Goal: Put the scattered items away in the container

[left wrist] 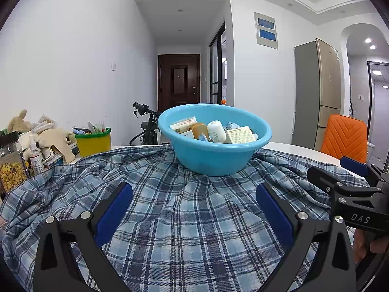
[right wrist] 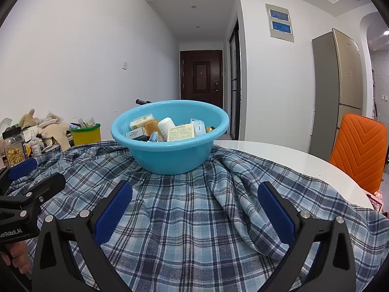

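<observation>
A blue plastic basin (left wrist: 214,155) (right wrist: 170,155) stands on a plaid cloth (left wrist: 184,219) (right wrist: 194,219) ahead of both grippers. It holds several small items: a white bottle (left wrist: 216,131) (right wrist: 166,124), a cream box with print (left wrist: 242,135) (right wrist: 181,132), an amber bottle (left wrist: 200,129) (right wrist: 152,126) and packets. My left gripper (left wrist: 194,194) is open, hovering low over the cloth with nothing between its blue pads. My right gripper (right wrist: 194,194) is also open and empty, to the right of the left one. Each gripper shows at the edge of the other's view.
A yellow tub with a green rim (left wrist: 93,142) (right wrist: 85,133), a spray bottle (left wrist: 36,157), a jar of dried flowers (left wrist: 11,165) and cloth clutter sit at the left. The white table edge (right wrist: 291,160) and an orange chair (right wrist: 359,150) lie right.
</observation>
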A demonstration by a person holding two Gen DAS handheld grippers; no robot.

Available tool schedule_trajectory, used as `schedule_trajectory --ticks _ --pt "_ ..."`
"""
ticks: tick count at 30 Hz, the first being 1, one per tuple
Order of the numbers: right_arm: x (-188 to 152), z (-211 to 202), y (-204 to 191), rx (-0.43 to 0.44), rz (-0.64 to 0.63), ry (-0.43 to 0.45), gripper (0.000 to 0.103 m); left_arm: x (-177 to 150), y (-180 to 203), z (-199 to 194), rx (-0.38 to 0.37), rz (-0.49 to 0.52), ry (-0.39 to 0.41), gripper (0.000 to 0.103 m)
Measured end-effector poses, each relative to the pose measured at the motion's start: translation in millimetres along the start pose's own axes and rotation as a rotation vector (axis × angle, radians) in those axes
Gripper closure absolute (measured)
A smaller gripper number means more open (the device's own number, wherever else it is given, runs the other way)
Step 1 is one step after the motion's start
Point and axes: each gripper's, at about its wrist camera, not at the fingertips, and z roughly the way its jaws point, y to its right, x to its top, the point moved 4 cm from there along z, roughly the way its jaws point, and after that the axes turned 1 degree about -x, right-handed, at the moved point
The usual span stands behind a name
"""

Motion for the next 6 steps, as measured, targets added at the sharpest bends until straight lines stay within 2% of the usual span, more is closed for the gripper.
schedule_trajectory --ticks 6 --pt "0.0 0.1 0.1 0.000 0.000 0.000 0.000 0.0 -0.2 -0.2 0.003 0.000 0.000 0.000"
